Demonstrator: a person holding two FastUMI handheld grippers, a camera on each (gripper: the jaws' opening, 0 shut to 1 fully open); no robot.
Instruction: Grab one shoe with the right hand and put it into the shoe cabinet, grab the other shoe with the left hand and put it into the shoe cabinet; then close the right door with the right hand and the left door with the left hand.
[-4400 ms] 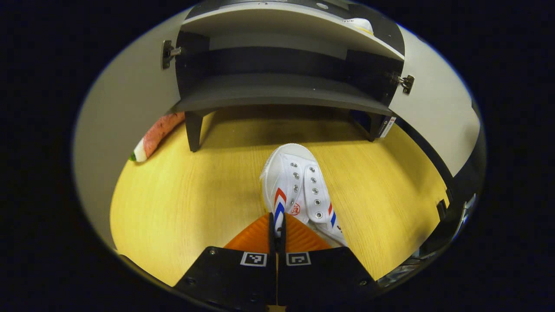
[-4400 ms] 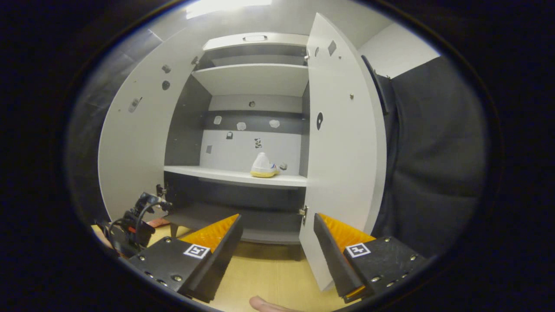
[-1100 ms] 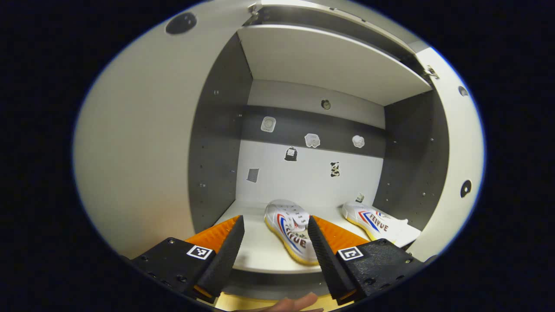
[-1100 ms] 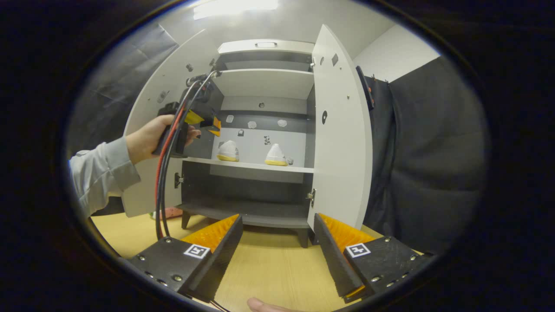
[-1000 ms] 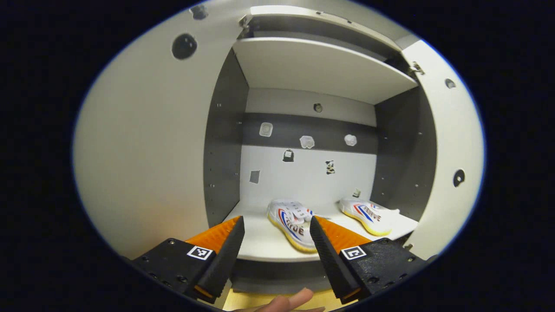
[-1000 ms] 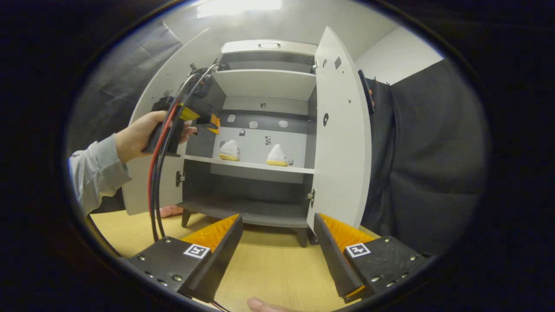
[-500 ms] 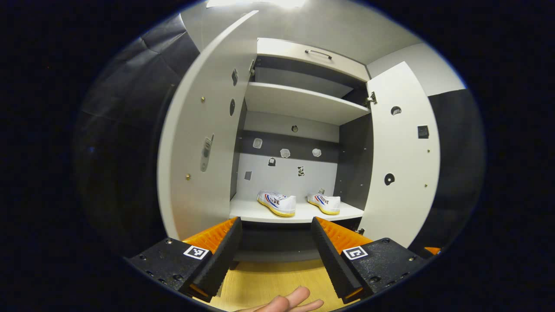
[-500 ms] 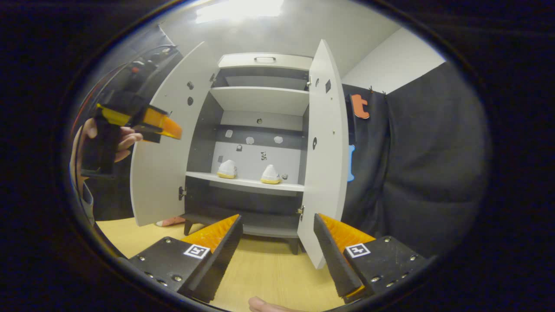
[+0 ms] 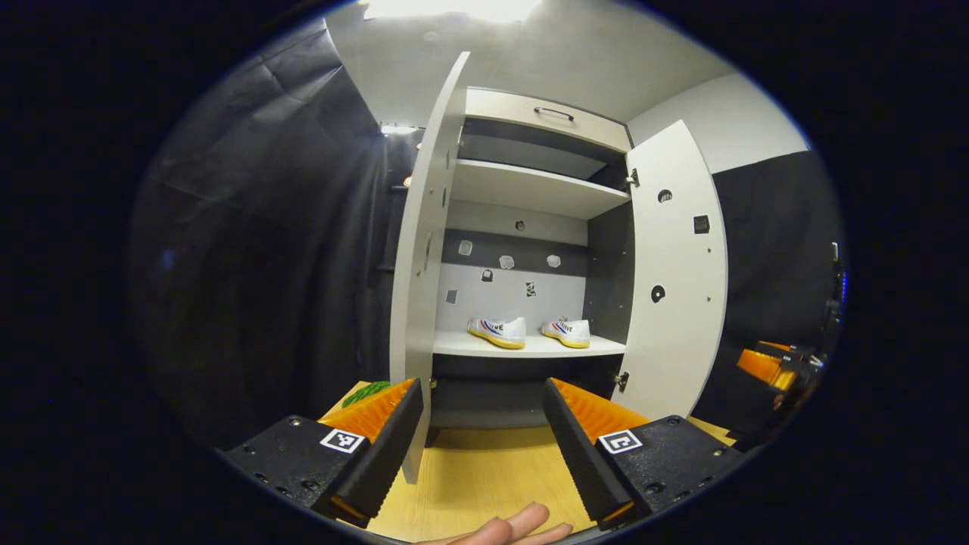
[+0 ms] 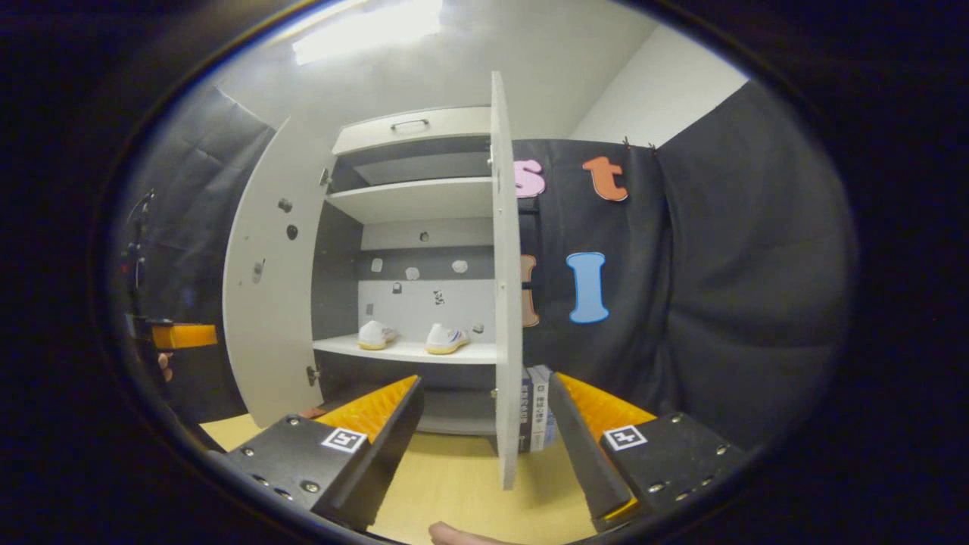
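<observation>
Lying toes-inward on the cabinet shelf (image 9: 530, 347), both shoes (image 9: 497, 331) face wide-open, empty jaws of both grippers (image 9: 479, 443).

A pale shelf (image 9: 530, 347) inside the shoe cabinet (image 9: 541, 125) carried two white shoes side by side, the left shoe (image 9: 497, 331) and the right shoe (image 9: 566, 332), apart from each other. The cabinet stood on a yellow wooden desk (image 9: 484, 477), with books (image 10: 536, 409) upright beside it.
</observation>
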